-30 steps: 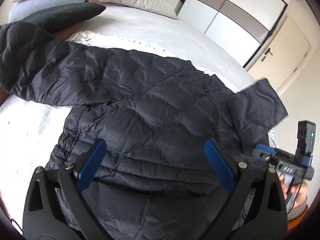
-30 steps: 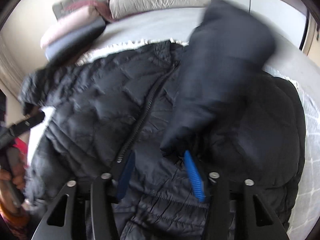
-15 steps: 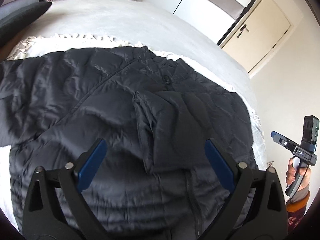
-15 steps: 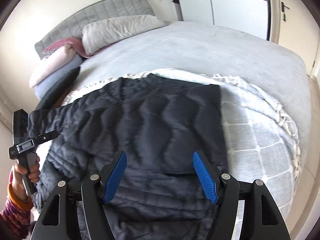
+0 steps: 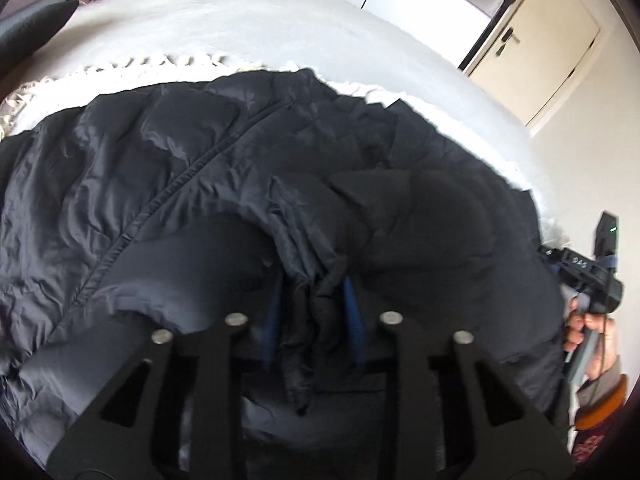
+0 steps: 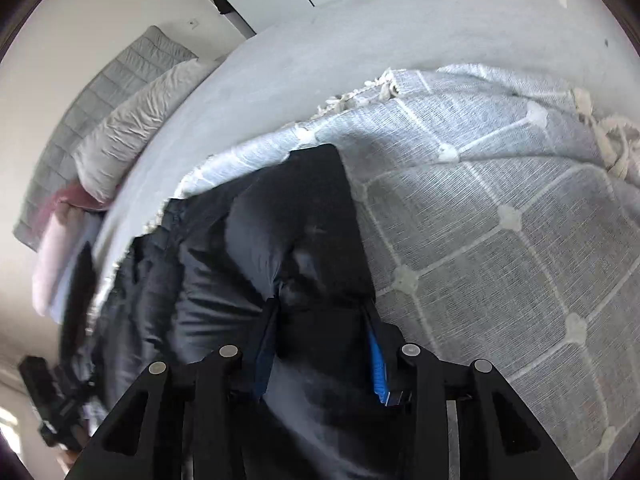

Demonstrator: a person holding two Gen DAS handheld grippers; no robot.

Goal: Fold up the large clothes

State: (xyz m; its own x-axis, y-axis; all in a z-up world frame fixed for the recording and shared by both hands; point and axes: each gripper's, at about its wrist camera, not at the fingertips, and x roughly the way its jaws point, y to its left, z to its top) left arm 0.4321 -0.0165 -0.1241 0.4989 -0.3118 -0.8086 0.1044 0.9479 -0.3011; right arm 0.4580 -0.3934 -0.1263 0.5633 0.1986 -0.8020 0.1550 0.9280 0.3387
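Left wrist view has the left gripper [image 5: 314,312] low over the black puffer jacket [image 5: 168,208], jaws pinched on a bunched fold near its middle. Right wrist view shows the right gripper [image 6: 320,346], jaws closed on the jacket's edge, and only there the grid-patterned throw [image 6: 500,216] on the bed [image 6: 360,44].

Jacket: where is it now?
Jacket lies on the white throw on the bed, bunched between both grippers' fingers in both wrist views.
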